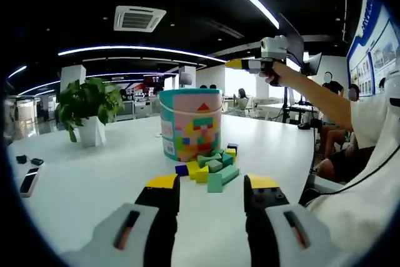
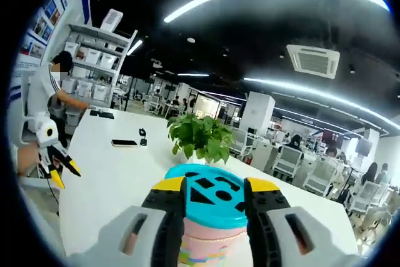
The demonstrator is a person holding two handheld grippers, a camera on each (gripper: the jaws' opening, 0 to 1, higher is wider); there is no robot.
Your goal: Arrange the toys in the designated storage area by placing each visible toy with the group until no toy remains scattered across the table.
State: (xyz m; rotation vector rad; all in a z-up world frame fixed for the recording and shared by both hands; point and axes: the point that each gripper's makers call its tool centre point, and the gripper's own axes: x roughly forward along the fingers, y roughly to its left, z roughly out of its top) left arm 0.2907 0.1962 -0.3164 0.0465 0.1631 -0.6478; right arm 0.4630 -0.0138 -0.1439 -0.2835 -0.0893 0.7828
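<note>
Hovering right gripper (image 2: 214,193) spread over bucket (image 1: 190,124) lid (image 2: 211,197); left gripper (image 1: 211,191) spread; no readable writing.

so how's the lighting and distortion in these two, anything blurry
Left gripper view: even lighting, ceiling strips bowed by the fisheye, toy blocks and bucket sharp, own tongs slightly soft. Right gripper view: ceiling strips glare and curve, the teal lid between the tongs is clear, background desks hazy.
</note>
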